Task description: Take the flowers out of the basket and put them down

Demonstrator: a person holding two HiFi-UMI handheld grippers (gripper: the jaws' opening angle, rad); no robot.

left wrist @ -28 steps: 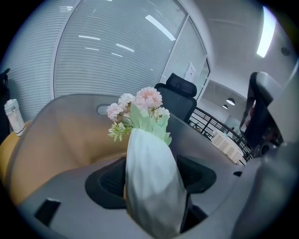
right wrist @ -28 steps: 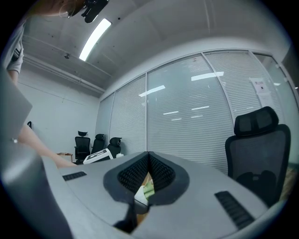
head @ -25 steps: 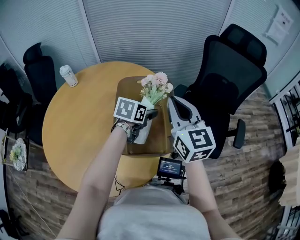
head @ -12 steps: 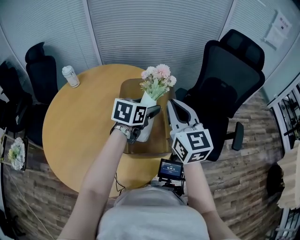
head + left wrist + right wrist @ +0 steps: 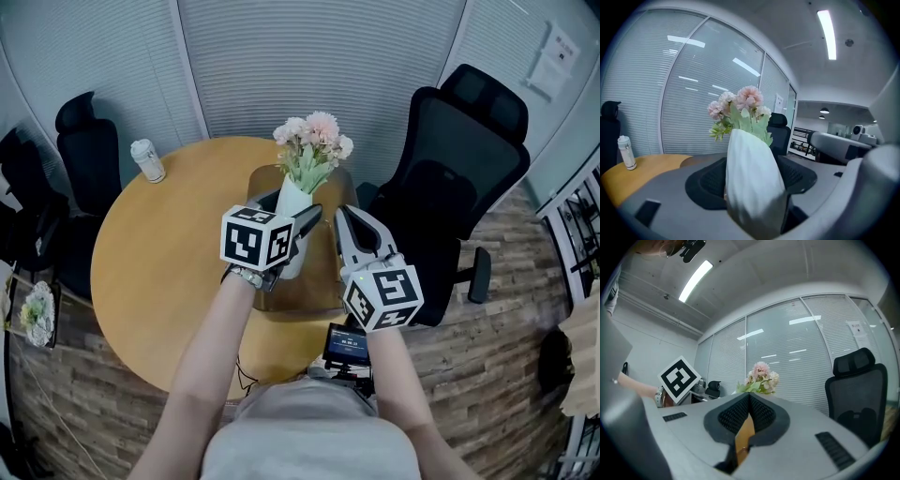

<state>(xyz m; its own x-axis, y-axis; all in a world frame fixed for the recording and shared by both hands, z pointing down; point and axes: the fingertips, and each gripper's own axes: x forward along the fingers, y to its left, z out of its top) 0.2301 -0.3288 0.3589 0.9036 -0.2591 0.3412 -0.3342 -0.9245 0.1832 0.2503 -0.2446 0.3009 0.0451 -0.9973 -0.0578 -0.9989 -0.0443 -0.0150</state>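
Observation:
A bunch of pink and white flowers [image 5: 312,142] with green leaves stands upright in a white ribbed wrap [image 5: 292,214]. My left gripper [image 5: 296,225] is shut on that wrap and holds it in the air above the brown basket [image 5: 319,277] on the round wooden table [image 5: 159,253]. In the left gripper view the wrap [image 5: 752,187] fills the gap between the dark pads [image 5: 708,183], with the blooms [image 5: 740,105] above. My right gripper [image 5: 339,214] hangs just right of the wrap, shut with nothing in it. In its own view the flowers [image 5: 760,378] show beyond the closed right gripper [image 5: 748,401].
A white bottle [image 5: 147,160] stands at the table's far left edge. A black office chair [image 5: 459,178] is close on the right and another [image 5: 86,141] on the left. A small device with a screen [image 5: 347,345] sits by the near table edge.
The left gripper has lifted the wrapped flowers up out of the basket. The right gripper has stayed beside it, nearly still.

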